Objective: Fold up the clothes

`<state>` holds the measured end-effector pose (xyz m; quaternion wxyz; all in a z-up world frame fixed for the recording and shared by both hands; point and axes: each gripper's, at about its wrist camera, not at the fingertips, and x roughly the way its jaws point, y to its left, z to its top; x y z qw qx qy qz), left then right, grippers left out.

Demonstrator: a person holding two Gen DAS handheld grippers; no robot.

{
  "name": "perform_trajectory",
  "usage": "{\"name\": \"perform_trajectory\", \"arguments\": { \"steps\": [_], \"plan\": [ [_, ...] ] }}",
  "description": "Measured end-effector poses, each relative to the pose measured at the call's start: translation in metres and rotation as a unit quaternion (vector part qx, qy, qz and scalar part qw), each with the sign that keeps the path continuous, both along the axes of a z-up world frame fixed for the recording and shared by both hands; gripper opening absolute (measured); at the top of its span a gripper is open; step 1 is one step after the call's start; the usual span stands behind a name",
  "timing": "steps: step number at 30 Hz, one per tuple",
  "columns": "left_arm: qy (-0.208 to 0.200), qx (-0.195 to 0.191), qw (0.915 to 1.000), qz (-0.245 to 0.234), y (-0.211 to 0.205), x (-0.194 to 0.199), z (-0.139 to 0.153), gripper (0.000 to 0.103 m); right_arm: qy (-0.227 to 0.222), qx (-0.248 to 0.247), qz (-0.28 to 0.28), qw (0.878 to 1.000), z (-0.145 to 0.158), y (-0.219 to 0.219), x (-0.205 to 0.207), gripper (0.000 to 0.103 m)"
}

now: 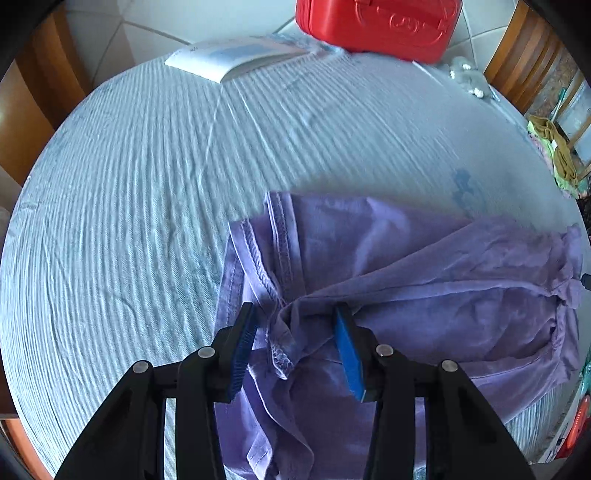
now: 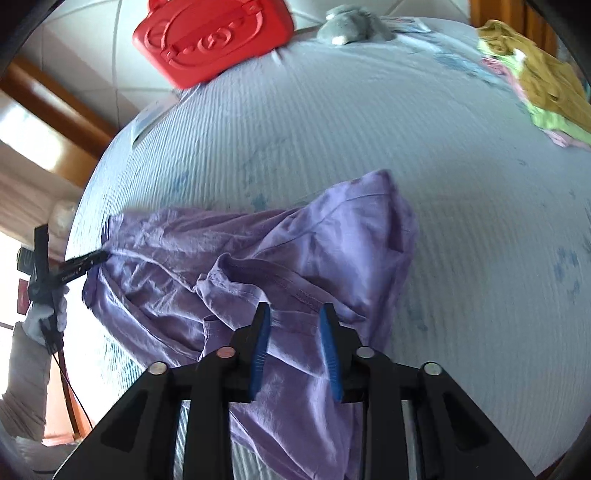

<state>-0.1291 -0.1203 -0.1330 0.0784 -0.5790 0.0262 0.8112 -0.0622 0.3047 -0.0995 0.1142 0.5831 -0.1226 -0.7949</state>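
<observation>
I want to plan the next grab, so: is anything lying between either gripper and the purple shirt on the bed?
Nothing visible. The left gripper and the right gripper both hang open right over the crumpled purple cotton shirt. The red plastic case and the pile of yellow and green clothes lie far off on the pale blue ribbed bedspread.

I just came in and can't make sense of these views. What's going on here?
A person with a gripper in each hand is folding a purple shirt on a bed with a pale blue sheet. The shirt lies bunched and crumpled, not yet folded. Both the left gripper and the right gripper are open over the fabric, gripping nothing. A red case, a grey soft toy and a pile of other clothes sit at the far side.
</observation>
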Motion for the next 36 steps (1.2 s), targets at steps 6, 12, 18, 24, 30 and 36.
{"name": "perform_trajectory", "arguments": {
  "steps": [6, 12, 18, 24, 30, 36],
  "plan": [
    [-0.001, -0.009, 0.9999, 0.006, 0.003, -0.007, 0.000, 0.039, 0.007, 0.040, 0.079, 0.996, -0.006, -0.032, -0.002, 0.002],
    [0.002, -0.007, 0.9999, 0.012, 0.005, -0.012, 0.001, 0.039, 0.065, 0.026, 0.131, 0.989, 0.030, -0.038, 0.046, 0.004],
    [0.002, -0.004, 0.9998, 0.019, 0.006, -0.018, 0.002, 0.039, -0.017, 0.019, 0.121, 0.992, 0.006, -0.014, 0.095, 0.048],
    [-0.001, -0.009, 0.9997, 0.024, 0.009, -0.026, 0.002, 0.039, -0.012, 0.017, 0.087, 0.996, -0.005, -0.005, 0.062, 0.048],
    [0.006, -0.016, 0.9993, 0.033, 0.011, -0.030, 0.010, 0.039, -0.007, 0.015, 0.053, 0.998, -0.016, 0.004, 0.030, 0.007],
    [0.006, -0.014, 0.9984, 0.055, -0.003, -0.035, 0.012, 0.039, 0.083, 0.043, 0.152, 0.984, 0.021, -0.025, 0.070, 0.002]
  ]
}}
